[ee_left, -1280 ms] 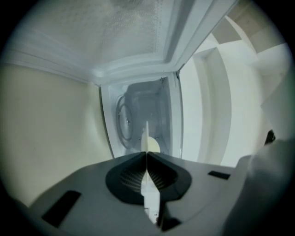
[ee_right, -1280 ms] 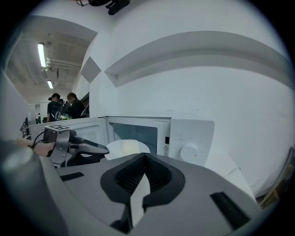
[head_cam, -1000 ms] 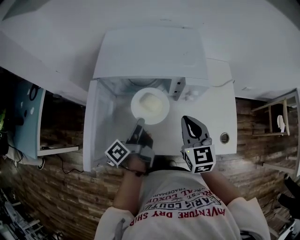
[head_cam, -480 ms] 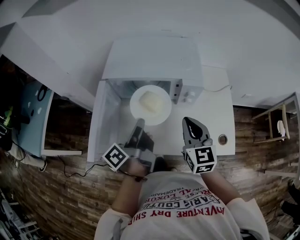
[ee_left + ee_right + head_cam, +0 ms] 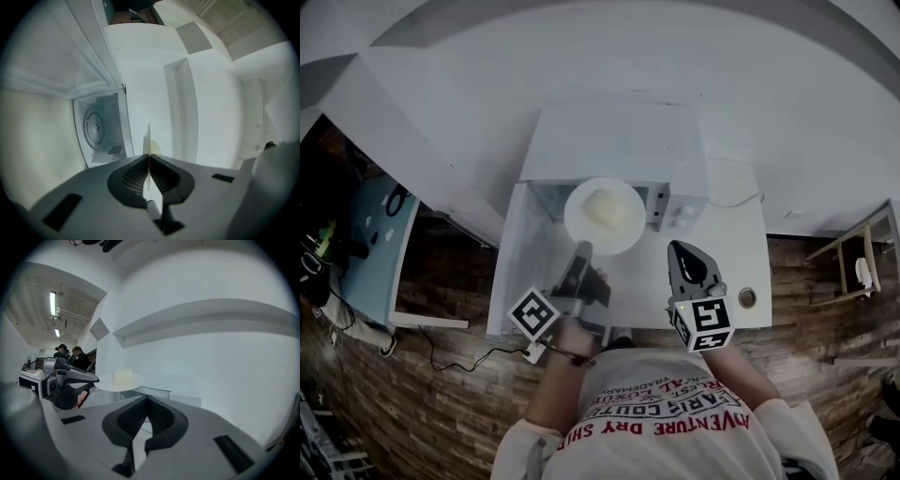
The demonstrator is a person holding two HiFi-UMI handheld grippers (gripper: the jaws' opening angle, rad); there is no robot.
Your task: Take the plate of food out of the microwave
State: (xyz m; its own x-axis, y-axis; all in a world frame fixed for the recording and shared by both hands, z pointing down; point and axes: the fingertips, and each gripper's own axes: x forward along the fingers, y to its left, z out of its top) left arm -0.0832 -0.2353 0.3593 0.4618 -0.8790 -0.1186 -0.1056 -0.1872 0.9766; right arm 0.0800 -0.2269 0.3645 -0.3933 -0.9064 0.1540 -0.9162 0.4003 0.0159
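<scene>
- Head view: we see the left gripper (image 5: 582,248) pinching the near rim of the round white plate (image 5: 628,231). A pale yellow food block (image 5: 605,205) sits on the plate.
- The plate is at the mouth of the white microwave (image 5: 619,141) and overlaps its front edge. The microwave door (image 5: 517,272) is swung out to the left.
- The right gripper (image 5: 680,251) is over the white tabletop (image 5: 741,253), right of the plate and clear of it.
- Left gripper view: the jaws are clamped on the plate rim (image 5: 153,194), which we see edge-on as a thin white line between the pads.
- The microwave cavity (image 5: 105,140) is off to the left, with a bare round turntable (image 5: 93,127) inside. The plate is outside the cavity.
- Right gripper view: the right gripper's (image 5: 147,401) jaws are pressed together with nothing between them.
- Beyond them the plate (image 5: 105,381) is held level in the air, with the food block (image 5: 123,378) on top.
- The left gripper (image 5: 93,379) grips the plate's left edge.
- We see people (image 5: 70,355) far back on the left.
</scene>
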